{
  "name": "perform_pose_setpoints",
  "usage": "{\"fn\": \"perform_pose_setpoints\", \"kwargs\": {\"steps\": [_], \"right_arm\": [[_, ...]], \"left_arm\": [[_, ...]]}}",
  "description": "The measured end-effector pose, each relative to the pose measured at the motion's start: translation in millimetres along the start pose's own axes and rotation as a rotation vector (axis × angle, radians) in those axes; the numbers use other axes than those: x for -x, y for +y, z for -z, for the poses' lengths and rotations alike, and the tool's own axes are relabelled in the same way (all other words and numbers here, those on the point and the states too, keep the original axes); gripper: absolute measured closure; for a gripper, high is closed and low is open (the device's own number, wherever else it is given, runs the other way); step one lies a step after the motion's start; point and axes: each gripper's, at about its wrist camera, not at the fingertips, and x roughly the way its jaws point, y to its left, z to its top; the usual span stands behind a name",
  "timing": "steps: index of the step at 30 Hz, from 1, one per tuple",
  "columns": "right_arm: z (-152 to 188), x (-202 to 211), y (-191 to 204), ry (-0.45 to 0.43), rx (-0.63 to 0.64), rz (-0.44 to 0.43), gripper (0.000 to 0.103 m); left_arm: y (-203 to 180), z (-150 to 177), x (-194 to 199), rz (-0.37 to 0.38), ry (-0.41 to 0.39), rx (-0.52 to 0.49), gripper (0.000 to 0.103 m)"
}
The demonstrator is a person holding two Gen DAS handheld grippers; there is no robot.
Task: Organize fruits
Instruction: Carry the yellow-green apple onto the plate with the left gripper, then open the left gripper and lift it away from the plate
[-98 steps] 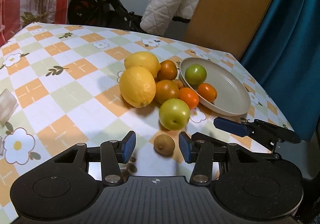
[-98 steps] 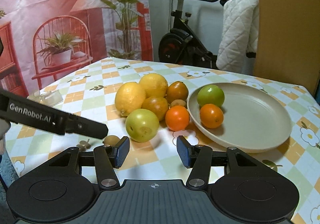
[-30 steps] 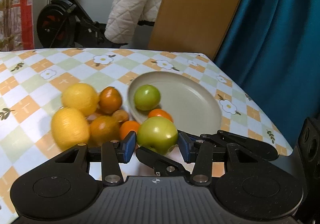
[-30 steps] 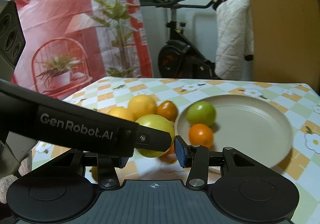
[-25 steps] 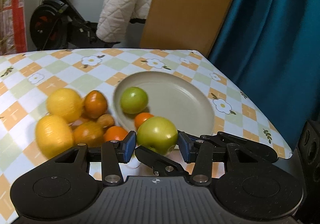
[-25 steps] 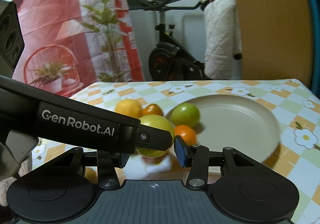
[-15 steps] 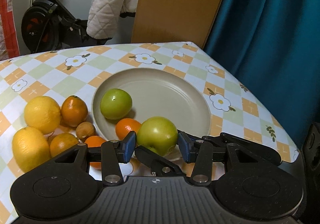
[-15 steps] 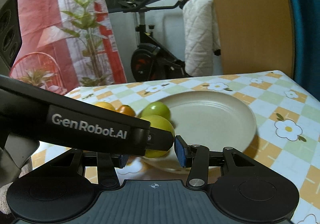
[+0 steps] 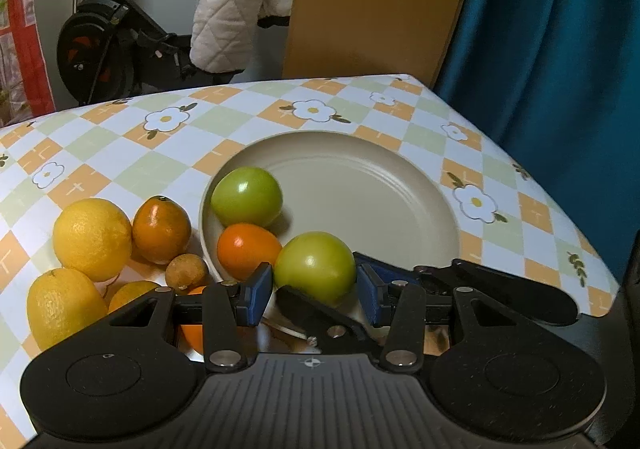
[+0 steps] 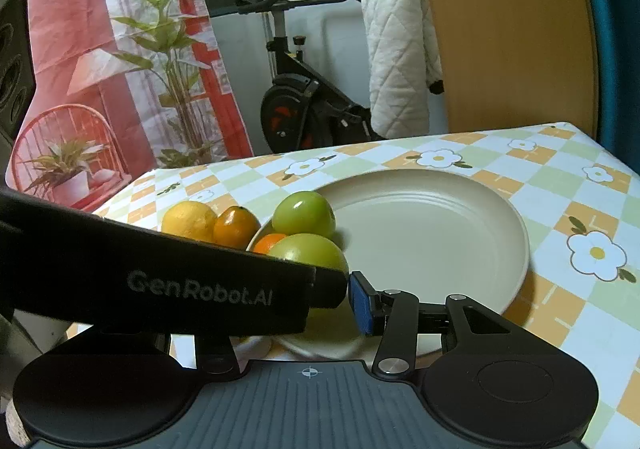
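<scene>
A green apple (image 9: 315,266) sits between the blue pads of both grippers, held over the near rim of the beige plate (image 9: 372,185). My left gripper (image 9: 315,287) and my right gripper (image 10: 320,291) both close on it from crossing angles. It shows in the right wrist view (image 10: 310,251) too, partly hidden by the left gripper's arm (image 10: 160,281). On the plate (image 10: 432,233) lie a second green apple (image 9: 247,195) and an orange (image 9: 248,249).
Left of the plate lie two lemons (image 9: 92,233), a dark orange fruit (image 9: 161,229), a small brown fruit (image 9: 186,273) and more oranges. The table edge runs close on the right, with a blue curtain (image 9: 560,49) beyond. An exercise bike (image 10: 304,105) stands behind.
Both grippers carried the green apple from the fruit pile rightward over the plate's near rim. The pile slid to the left of view.
</scene>
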Motion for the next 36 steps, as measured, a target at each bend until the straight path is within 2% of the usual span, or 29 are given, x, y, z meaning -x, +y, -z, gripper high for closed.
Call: {"fn": "perform_pose_setpoints", "kwargs": {"steps": [11, 21, 25, 28, 36], "right_arm": [[0.4, 1.4, -0.9, -0.018, -0.002, 0.022, 0.059], [7.1, 19.6, 13.2, -0.091, 0.073, 0.003, 0.059], [8.0, 24.5, 17.4, -0.1, 0.094, -0.008, 0.059], [8.0, 25.8, 19.8, -0.101, 0.111, -0.013, 0.059], [10.3, 28.0, 28.2, -0.087, 0.14, -0.021, 0.059]], "left_arm": [[3.7, -7.2, 1.6, -0.039, -0.039, 0.006, 0.054], [17.5, -2.9, 42.9, -0.024, -0.102, 0.018, 0.054], [37.4, 12.4, 64.5, -0.022, -0.117, 0.081, 0.054], [56.0, 26.7, 77.6, -0.05, -0.126, 0.137, 0.054], [87.3, 50.7, 98.0, -0.074, -0.15, 0.274, 0.054]]}}
